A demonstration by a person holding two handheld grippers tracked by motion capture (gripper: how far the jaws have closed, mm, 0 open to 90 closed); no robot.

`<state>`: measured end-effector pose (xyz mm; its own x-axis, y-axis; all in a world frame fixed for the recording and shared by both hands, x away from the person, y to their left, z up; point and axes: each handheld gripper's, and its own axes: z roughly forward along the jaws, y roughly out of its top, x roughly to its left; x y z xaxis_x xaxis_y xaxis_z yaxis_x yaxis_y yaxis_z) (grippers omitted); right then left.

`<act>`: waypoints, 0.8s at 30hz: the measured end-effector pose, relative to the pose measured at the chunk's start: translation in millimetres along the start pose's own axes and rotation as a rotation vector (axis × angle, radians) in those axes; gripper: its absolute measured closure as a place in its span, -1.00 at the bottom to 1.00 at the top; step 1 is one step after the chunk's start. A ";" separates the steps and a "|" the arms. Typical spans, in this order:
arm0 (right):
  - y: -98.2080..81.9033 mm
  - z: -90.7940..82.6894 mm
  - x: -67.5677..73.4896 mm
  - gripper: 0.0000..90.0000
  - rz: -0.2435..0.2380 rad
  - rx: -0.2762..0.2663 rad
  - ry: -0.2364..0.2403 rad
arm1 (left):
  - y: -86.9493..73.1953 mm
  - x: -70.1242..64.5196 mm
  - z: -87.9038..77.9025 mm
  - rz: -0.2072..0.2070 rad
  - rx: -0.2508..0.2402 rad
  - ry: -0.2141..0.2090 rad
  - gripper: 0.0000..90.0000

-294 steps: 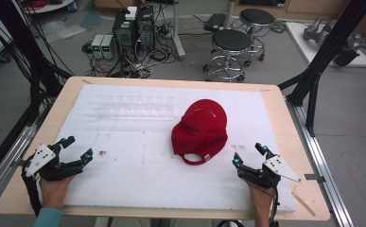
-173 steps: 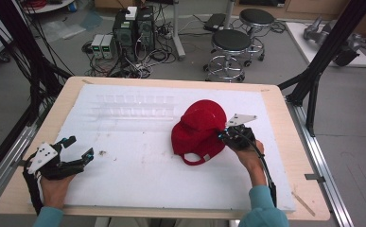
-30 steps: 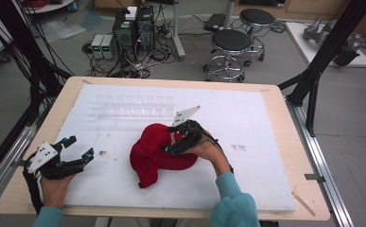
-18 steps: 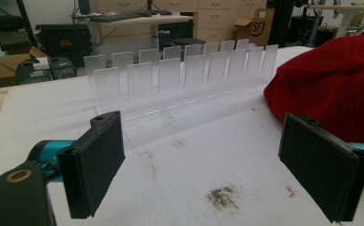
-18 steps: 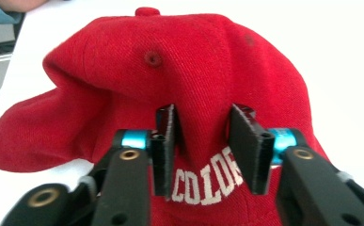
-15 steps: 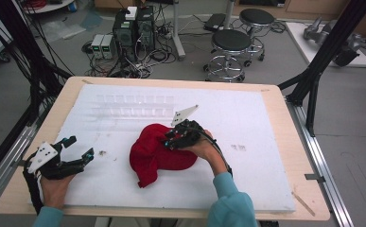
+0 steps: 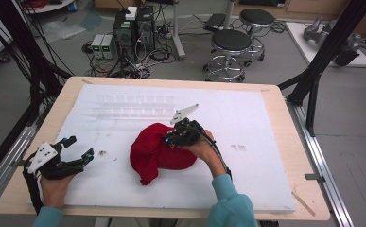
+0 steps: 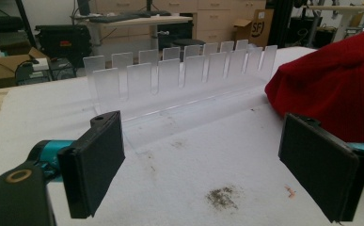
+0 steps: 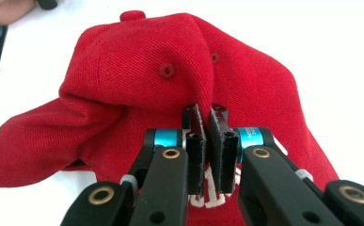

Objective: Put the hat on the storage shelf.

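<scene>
A red cap [image 7: 157,151] lies crumpled in the middle of the white mat, its brim toward the near left. My right gripper [image 7: 169,138] rests on the cap's right side. In the right gripper view its jaws [image 9: 209,117] have just been closing and now pinch a fold of the cap's [image 9: 170,80] fabric near the white lettering. My left gripper [image 7: 80,146] sits at the near left of the mat, open with nothing between its pads [image 8: 97,165]. The cap [image 8: 339,84] lies to its right, apart from it.
A clear plastic rack [image 7: 133,106] with several upright dividers stands at the back of the white mat [image 7: 247,179], ahead of the left gripper [image 8: 184,80]. Dark specks [image 8: 222,197] mark the mat. Stools [image 7: 230,45] and computer boxes stand on the floor beyond the table.
Since the oldest frames the right gripper reached the cap, and the cap shifted left to the mat's middle. In the last second both hands stayed put. The left gripper has not moved.
</scene>
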<state>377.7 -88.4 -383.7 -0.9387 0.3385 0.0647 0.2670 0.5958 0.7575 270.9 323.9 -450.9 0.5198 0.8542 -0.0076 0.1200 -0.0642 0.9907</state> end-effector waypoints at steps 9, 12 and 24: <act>5.6 -11.0 4.9 0.92 0.038 -0.069 -0.037 | 0.3 -2.5 0.1 0.027 0.001 0.002 -0.67; 8.4 -15.8 6.2 0.92 0.069 -0.122 -0.062 | 0.4 -3.9 0.3 0.038 0.000 0.004 -0.67; 17.2 -29.6 11.8 0.92 0.112 -0.281 -0.123 | 2.1 -7.6 0.5 0.027 0.003 -0.016 -0.67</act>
<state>364.8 -95.8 -350.7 -0.8687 0.4867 0.0917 0.2807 0.3314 0.9007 267.7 317.0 -448.9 0.5360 0.8440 0.0169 0.1084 -0.0886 0.9901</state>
